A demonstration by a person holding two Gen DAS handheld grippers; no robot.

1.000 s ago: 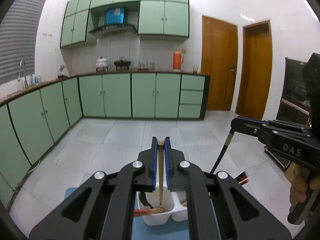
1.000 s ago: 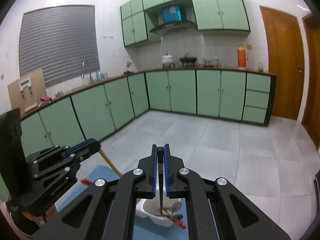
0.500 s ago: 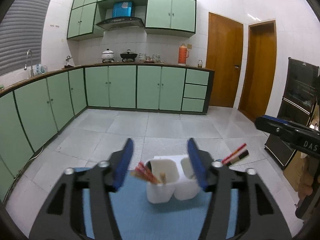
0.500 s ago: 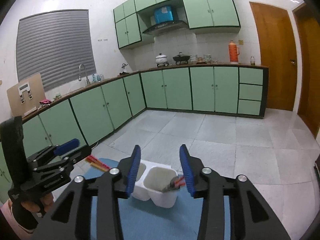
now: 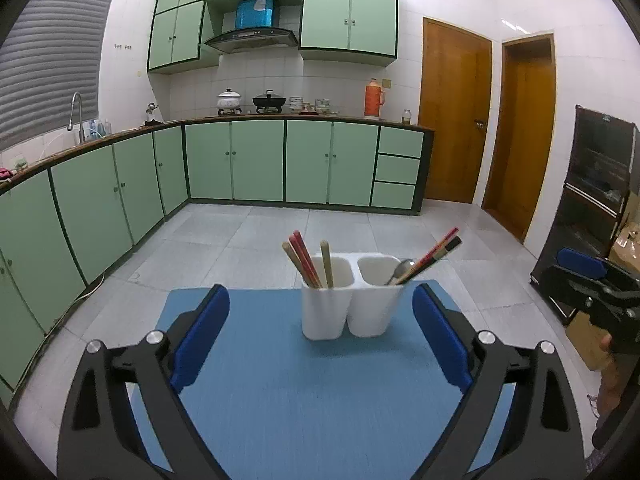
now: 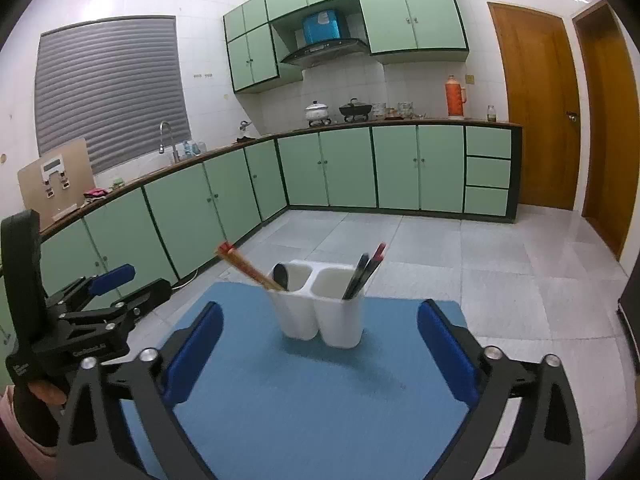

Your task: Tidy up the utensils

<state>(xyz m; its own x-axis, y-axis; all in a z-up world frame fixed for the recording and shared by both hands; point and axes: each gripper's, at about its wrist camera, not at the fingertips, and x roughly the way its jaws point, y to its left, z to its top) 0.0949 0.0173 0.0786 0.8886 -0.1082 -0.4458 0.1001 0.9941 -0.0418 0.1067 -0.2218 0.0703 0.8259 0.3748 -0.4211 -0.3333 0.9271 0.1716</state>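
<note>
A white two-compartment holder (image 5: 340,312) (image 6: 320,316) stands upright on the blue mat (image 5: 312,408). Seen from the left wrist, its left cup has red and wooden chopsticks (image 5: 306,260), and its right cup a spoon with red and black chopsticks (image 5: 434,254). My left gripper (image 5: 320,300) is short of the holder, jaws opening wide, nothing between the pads. My right gripper (image 6: 320,314) is likewise back from the holder, jaws opening and empty. Each gripper shows in the other's view: the right one (image 5: 588,276), the left one (image 6: 108,286).
The mat (image 6: 320,408) covers the table, and its far edge lies just behind the holder. Beyond are a tiled floor, green cabinets (image 5: 256,168), wooden doors (image 5: 456,120) and a black cabinet (image 5: 600,184) at right. A hand (image 6: 44,392) holds the left gripper's handle.
Both grippers were shut on a chopstick over the holder. They have opened, let the chopsticks drop into the cups, and drawn back toward me.
</note>
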